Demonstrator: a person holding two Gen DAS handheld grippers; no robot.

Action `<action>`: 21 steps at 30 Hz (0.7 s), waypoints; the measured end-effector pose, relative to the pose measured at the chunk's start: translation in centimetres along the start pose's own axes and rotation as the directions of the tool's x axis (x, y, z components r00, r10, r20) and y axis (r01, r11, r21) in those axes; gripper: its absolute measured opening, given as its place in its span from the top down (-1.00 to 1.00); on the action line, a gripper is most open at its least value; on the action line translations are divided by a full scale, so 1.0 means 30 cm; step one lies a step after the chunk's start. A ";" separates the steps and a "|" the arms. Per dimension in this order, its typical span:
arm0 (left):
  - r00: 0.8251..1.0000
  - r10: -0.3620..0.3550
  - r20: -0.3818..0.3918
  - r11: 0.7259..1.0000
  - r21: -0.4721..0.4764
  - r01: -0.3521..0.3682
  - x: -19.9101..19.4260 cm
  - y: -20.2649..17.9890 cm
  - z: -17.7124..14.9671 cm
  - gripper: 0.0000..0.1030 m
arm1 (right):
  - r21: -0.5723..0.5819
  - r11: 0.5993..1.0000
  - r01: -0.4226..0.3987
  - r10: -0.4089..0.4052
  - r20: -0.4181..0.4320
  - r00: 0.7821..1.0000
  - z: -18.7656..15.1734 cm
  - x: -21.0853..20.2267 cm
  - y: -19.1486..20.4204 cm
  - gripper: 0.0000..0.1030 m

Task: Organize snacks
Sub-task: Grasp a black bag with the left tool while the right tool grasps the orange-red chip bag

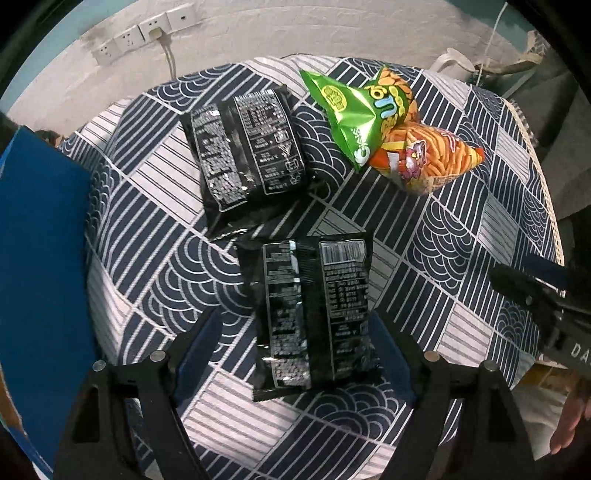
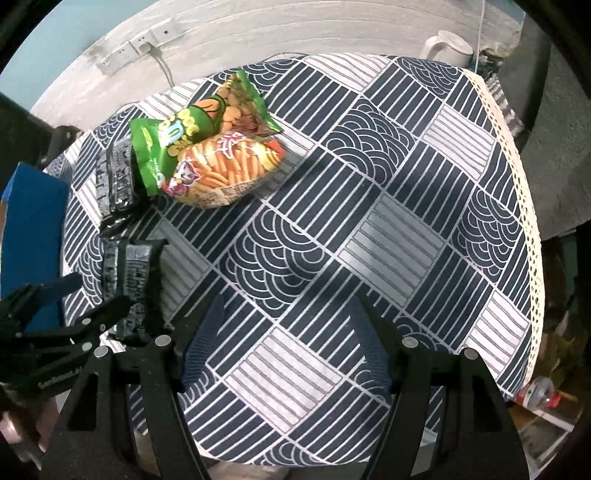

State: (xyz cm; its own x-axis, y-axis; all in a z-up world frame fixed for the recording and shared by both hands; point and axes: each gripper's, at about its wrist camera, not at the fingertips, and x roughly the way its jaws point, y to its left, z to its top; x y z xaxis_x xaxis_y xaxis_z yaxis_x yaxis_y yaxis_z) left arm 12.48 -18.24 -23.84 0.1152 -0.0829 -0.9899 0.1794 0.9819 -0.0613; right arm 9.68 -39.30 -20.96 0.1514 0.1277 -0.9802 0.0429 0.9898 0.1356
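Note:
Two black snack bags lie back side up on the patterned tablecloth (image 1: 461, 229). The near black bag (image 1: 314, 314) lies between the fingers of my left gripper (image 1: 295, 332), which is open around it. The far black bag (image 1: 251, 147) lies behind it. A green snack bag (image 1: 351, 110) leans on an orange snack bag (image 1: 424, 158) at the back right. My right gripper (image 2: 291, 325) is open and empty over bare cloth (image 2: 369, 221). In the right wrist view the green bag (image 2: 177, 136), the orange bag (image 2: 221, 170) and both black bags (image 2: 136, 280) sit at the left.
A blue box (image 1: 40, 277) stands at the table's left edge. A white kettle (image 1: 454, 62) is beyond the far right edge. Wall sockets with a cable (image 1: 147, 33) are behind the table. The right gripper's body (image 1: 546, 310) shows at the right of the left wrist view.

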 end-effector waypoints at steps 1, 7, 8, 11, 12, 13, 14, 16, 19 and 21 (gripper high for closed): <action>1.000 0.006 -0.006 1.000 0.002 -0.006 0.011 -0.009 0.001 -0.60 | 0.000 1.000 -0.003 0.003 -0.003 1.000 -0.004 -0.001 0.001 -0.39; 0.998 0.058 -0.033 0.997 0.044 -0.056 0.077 -0.065 0.001 -0.61 | -0.006 1.000 -0.002 0.002 -0.016 1.000 0.001 0.040 0.013 -0.39; 0.997 0.060 -0.037 0.997 0.050 -0.059 0.086 -0.069 -0.001 -0.61 | -0.008 1.000 -0.008 0.008 -0.020 1.000 -0.001 0.045 0.011 -0.39; 0.997 0.061 -0.039 0.996 0.067 -0.058 0.103 -0.075 0.000 -0.60 | -0.018 1.000 -0.003 0.003 -0.026 1.000 -0.002 0.058 0.018 -0.39; 0.998 0.062 -0.032 0.995 0.074 -0.060 0.104 -0.076 -0.001 -0.59 | -0.022 1.000 -0.003 0.002 -0.027 1.000 -0.002 0.061 0.018 -0.39; 0.997 0.069 -0.026 0.995 0.080 -0.066 0.105 -0.079 -0.001 -0.51 | -0.025 1.000 -0.003 0.002 -0.029 1.000 -0.002 0.062 0.015 -0.39; 0.997 0.071 -0.020 0.994 0.083 -0.069 0.103 -0.075 -0.003 -0.41 | -0.025 1.000 -0.005 0.004 -0.030 1.000 -0.001 0.065 0.015 -0.39; 0.998 0.064 -0.012 0.994 0.086 -0.063 0.100 -0.075 -0.012 -0.22 | -0.024 1.000 -0.016 0.015 -0.028 0.999 0.005 0.060 0.012 -0.39; 0.998 0.059 0.000 0.993 0.102 -0.059 0.085 -0.042 -0.018 -0.14 | -0.029 0.999 -0.028 0.028 -0.014 1.000 0.028 0.053 0.030 -0.43; 0.998 0.069 0.008 0.992 0.108 -0.069 0.075 -0.036 -0.015 -0.12 | -0.033 0.999 -0.038 0.038 -0.005 0.999 0.050 0.043 0.055 -0.52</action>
State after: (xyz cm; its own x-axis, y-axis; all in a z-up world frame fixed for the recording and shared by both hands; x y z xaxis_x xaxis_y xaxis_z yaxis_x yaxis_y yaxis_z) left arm 12.11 -19.40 -26.07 0.1348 -0.0166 -0.9907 0.2755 0.9611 0.0213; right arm 11.44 -37.60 -21.79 0.1477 0.1658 -0.9750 0.0042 0.9857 0.1683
